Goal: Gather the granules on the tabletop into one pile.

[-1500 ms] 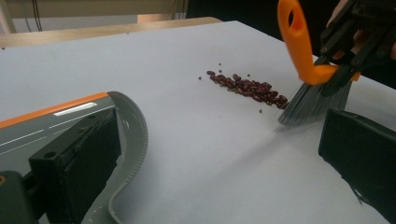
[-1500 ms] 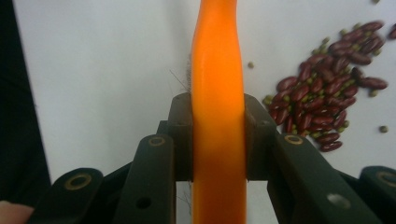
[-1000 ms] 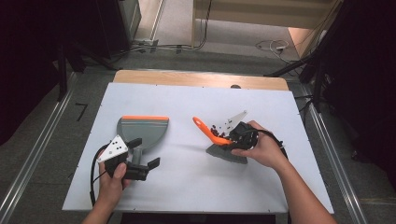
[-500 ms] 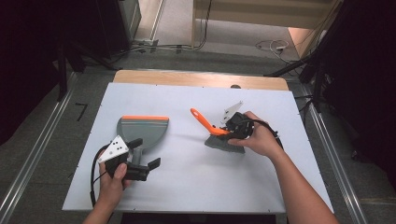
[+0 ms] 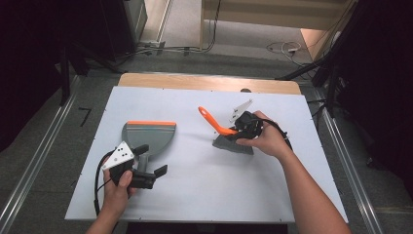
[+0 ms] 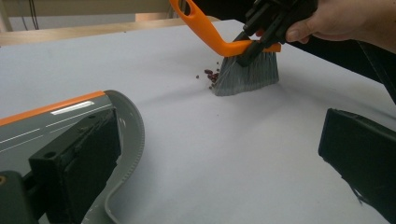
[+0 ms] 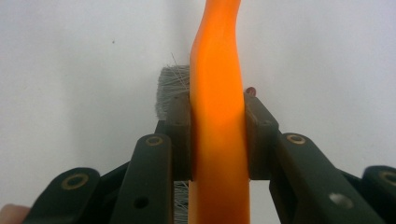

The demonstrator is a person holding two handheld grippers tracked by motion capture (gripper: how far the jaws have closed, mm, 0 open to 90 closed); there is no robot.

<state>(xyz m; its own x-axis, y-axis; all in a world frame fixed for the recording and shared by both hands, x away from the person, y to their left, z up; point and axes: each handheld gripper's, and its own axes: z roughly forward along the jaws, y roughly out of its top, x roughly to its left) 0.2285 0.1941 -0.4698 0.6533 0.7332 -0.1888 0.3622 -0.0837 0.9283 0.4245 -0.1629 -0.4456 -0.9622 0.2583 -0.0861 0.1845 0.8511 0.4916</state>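
A: Between the right gripper's (image 7: pixel 217 135) black jaws sits the brush (image 5: pixel 229 136), clenched on its smooth orange plastic handle; the pads press both flanks of it.

B: And below the handle?

A: A block of fine grey bristles, splayed on the white table (image 5: pixel 204 195), right of its middle. In the left gripper view a few small dark red beans (image 6: pixel 211 75) lie scattered just beside the bristles.

B: The other hand?

A: The left gripper (image 5: pixel 146 176) is near the table's front edge, jaws released, wide apart, grasping nothing. One jaw lies over the back rim of the dustpan (image 5: pixel 148 136), a flat grey plastic scoop with a curved ribbed rim and an orange strip along its far edge.

B: Changed from a second ago?

A: The brush and right hand have shifted a little toward the table's far edge, with the grip unchanged. The left gripper and dustpan lie as before.
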